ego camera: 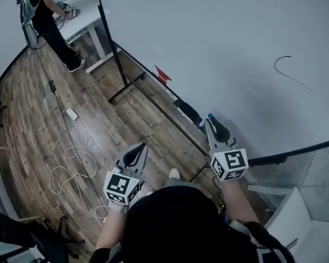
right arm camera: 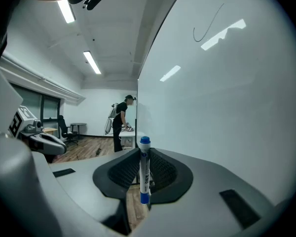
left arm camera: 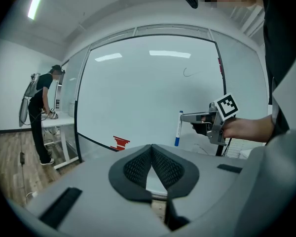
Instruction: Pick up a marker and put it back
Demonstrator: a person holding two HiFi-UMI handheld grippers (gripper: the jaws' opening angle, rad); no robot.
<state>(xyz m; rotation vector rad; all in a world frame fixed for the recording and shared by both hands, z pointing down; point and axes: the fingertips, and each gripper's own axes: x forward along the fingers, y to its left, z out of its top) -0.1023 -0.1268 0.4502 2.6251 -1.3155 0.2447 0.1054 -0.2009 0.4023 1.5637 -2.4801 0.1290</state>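
Observation:
A white marker with blue ends point(right arm camera: 144, 169) stands upright between the pads of my right gripper point(right arm camera: 141, 153), which is shut on it. In the head view the right gripper point(ego camera: 211, 120) holds the marker point(ego camera: 210, 116) close to the lower edge of the whiteboard point(ego camera: 219, 43). The left gripper view shows the marker point(left arm camera: 178, 128) hanging from the right gripper point(left arm camera: 186, 117) in front of the board. My left gripper point(left arm camera: 151, 147) is shut with nothing in it and hangs lower left over the wooden floor point(ego camera: 142, 147).
A black curved line point(ego camera: 290, 70) is drawn on the board. A dark eraser point(ego camera: 187, 109) and a red item point(ego camera: 163, 74) lie along the board's bottom ledge. A person point(ego camera: 46, 21) stands at a white desk point(ego camera: 85, 12) far left. Cables point(ego camera: 71, 147) trail across the floor.

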